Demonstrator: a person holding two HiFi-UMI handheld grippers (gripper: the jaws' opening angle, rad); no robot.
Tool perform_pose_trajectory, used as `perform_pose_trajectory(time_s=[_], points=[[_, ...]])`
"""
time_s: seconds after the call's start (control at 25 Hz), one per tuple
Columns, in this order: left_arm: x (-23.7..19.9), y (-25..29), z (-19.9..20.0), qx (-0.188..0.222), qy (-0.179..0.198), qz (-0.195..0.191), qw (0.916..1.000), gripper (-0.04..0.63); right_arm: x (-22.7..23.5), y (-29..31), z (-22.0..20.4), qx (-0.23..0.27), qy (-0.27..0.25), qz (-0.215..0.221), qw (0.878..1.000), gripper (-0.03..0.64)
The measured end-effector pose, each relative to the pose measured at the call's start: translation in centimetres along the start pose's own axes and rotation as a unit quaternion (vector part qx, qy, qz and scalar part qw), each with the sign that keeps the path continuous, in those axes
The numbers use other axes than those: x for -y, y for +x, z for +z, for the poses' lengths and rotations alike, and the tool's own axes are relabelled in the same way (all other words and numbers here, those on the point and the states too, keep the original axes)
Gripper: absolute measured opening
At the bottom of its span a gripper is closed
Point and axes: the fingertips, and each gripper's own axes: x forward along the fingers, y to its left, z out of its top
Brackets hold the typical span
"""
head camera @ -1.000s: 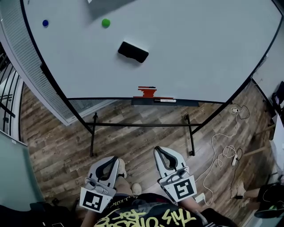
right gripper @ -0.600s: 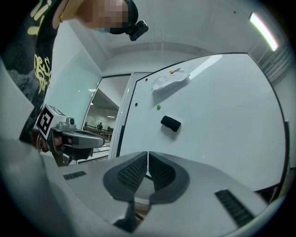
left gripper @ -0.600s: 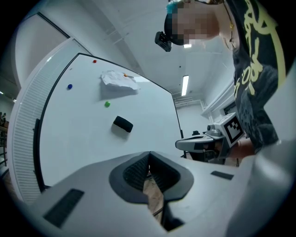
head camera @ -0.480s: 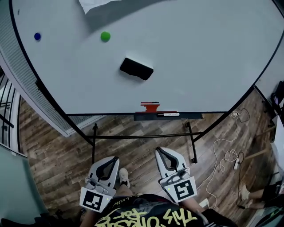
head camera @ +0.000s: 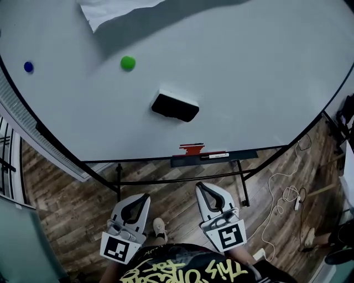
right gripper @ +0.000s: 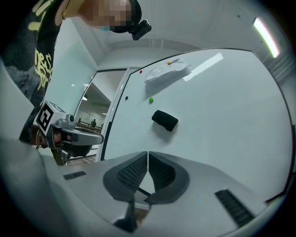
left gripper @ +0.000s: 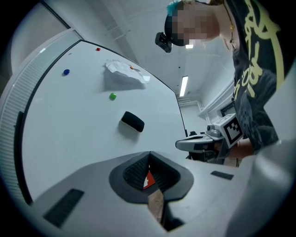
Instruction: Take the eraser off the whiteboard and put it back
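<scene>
A black eraser [head camera: 175,106] clings to the middle of the whiteboard [head camera: 249,83], a little above the tray. It also shows in the left gripper view as the eraser [left gripper: 132,121] and in the right gripper view as the eraser [right gripper: 165,120], ahead of both pairs of jaws and well apart from them. My left gripper [head camera: 142,198] and right gripper [head camera: 202,188] are held side by side low in front of the board, both shut with nothing in them. Each shows in the other's view: the right gripper [left gripper: 203,143] and the left gripper [right gripper: 69,134].
A green magnet [head camera: 128,62] and a blue magnet [head camera: 28,66] sit on the board, with a crumpled white paper [head camera: 110,11] pinned near its top. The tray [head camera: 213,159] holds a red object [head camera: 192,148] and a marker [head camera: 215,156]. Stand legs [head camera: 119,177] and a white cable [head camera: 276,193] lie on the wood floor.
The board and eraser have grown larger and slid lower in the head view as I came closer. Both grippers have moved toward the board, still shut.
</scene>
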Motion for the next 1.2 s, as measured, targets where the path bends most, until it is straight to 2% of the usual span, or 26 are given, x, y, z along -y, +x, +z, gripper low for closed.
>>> perform_pose_trajectory(time_s=[0.52, 0.72, 0.96, 1.08, 1.2], points=[[-5.7, 3.3, 0.3, 0.002, 0.01, -0.032, 0.9994, 0.008, 0.5, 5.7, 0.3, 0.013, -0.017, -0.031, 0.999, 0.011], [-7.6, 4.2, 0.0, 0.002, 0.008, -0.045, 0.9989, 0.008, 0.6, 7.5, 0.1, 0.007, -0.036, -0.053, 0.998, 0.011], [-9.1, 5.2, -0.3, -0.003, 0.003, -0.054, 0.9986, 0.008, 0.8, 9.2, -0.1, -0.005, -0.052, -0.058, 0.997, 0.012], [-9.4, 5.4, 0.0, 0.0, -0.001, -0.051, 0.9987, 0.008, 0.7, 9.5, -0.2, -0.028, -0.077, -0.048, 0.995, 0.012], [-9.4, 5.6, 0.3, 0.002, -0.001, -0.042, 0.9991, 0.008, 0.9, 9.6, -0.9, -0.075, -0.127, -0.034, 0.988, 0.012]])
